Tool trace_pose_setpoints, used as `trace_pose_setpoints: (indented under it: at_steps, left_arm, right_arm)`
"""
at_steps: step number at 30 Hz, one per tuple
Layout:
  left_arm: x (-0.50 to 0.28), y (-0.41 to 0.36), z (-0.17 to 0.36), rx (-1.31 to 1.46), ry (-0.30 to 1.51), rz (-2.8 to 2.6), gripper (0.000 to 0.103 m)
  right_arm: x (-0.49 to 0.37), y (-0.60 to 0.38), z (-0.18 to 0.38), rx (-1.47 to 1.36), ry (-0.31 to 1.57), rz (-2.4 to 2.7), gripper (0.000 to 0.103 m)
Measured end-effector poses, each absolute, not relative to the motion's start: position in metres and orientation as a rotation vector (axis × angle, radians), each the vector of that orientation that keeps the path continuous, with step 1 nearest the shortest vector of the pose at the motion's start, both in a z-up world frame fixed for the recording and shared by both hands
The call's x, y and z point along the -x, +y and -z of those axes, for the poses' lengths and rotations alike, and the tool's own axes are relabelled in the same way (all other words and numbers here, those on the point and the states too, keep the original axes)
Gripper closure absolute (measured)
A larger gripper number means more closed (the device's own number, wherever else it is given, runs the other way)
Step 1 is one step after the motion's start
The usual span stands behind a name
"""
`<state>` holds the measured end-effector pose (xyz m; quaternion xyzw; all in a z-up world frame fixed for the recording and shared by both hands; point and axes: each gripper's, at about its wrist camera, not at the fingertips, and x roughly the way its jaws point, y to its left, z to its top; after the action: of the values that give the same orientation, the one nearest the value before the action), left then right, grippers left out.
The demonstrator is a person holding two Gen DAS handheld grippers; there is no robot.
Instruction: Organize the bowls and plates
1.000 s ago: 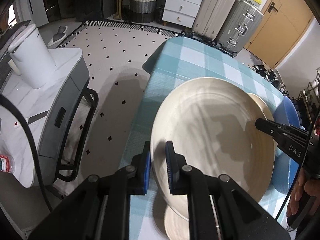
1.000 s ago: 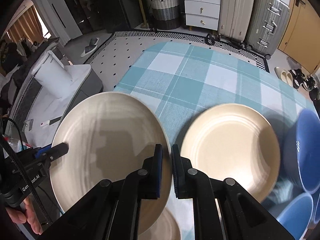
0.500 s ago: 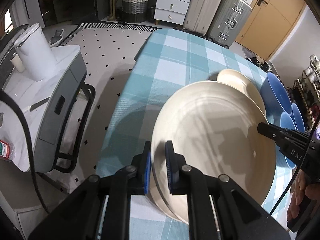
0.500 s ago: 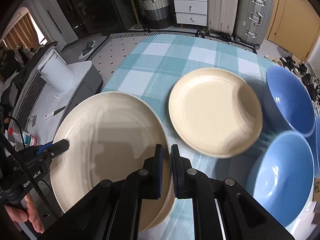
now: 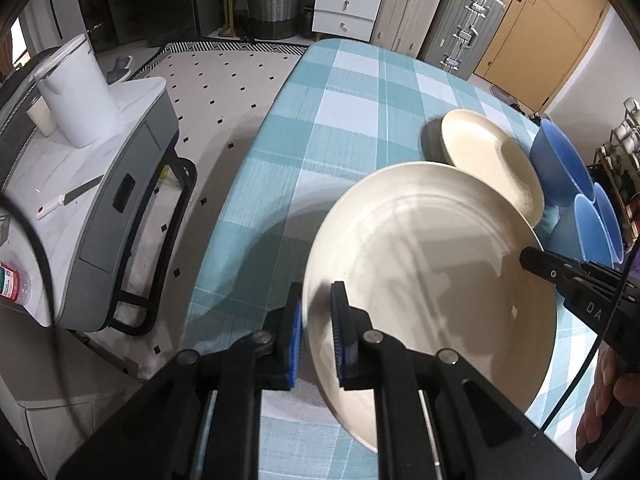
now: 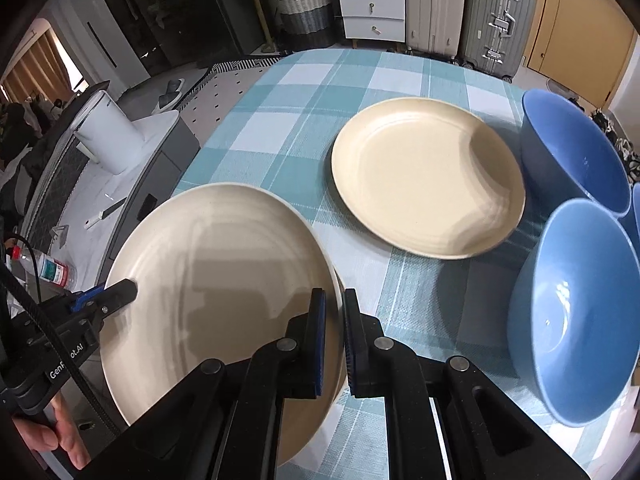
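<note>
Both tools pinch one big plate (image 5: pixel 432 280) by opposite rim edges: left tool (image 5: pixel 316 340) on its left rim, right tool (image 6: pixel 334 340) on its right rim, plate held over the near counter (image 5: pixel 344 92) edge. Right view shows a second plate rim just under it, near the tool; left view doesn't. Small plate (image 6: pixel 428 182) sits flat mid-counter, near two blue bowls (image 6: pixel 572 300). Only the left view shows the left counter edge and floor (image 5: pixel 208 92); only the right view shows the bowl interiors.

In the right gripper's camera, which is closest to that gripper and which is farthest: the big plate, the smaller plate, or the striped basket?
1. Big plate: clamped in the right gripper, on its left.
2. Smaller plate: on the table ahead.
3. Striped basket: on the floor beyond the table.
</note>
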<state>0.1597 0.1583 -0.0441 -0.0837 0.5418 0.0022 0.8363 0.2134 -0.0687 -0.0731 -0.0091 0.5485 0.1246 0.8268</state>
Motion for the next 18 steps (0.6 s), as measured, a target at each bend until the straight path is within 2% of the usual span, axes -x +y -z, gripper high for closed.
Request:
trace_pose_setpoints:
  at_steps: [18]
  left_arm:
    - [-0.157, 0.151, 0.074, 0.12, 1.16, -0.002, 0.092]
  right_arm:
    - [-0.208, -0.064, 0.104, 0.09, 1.141, -0.24, 0.095]
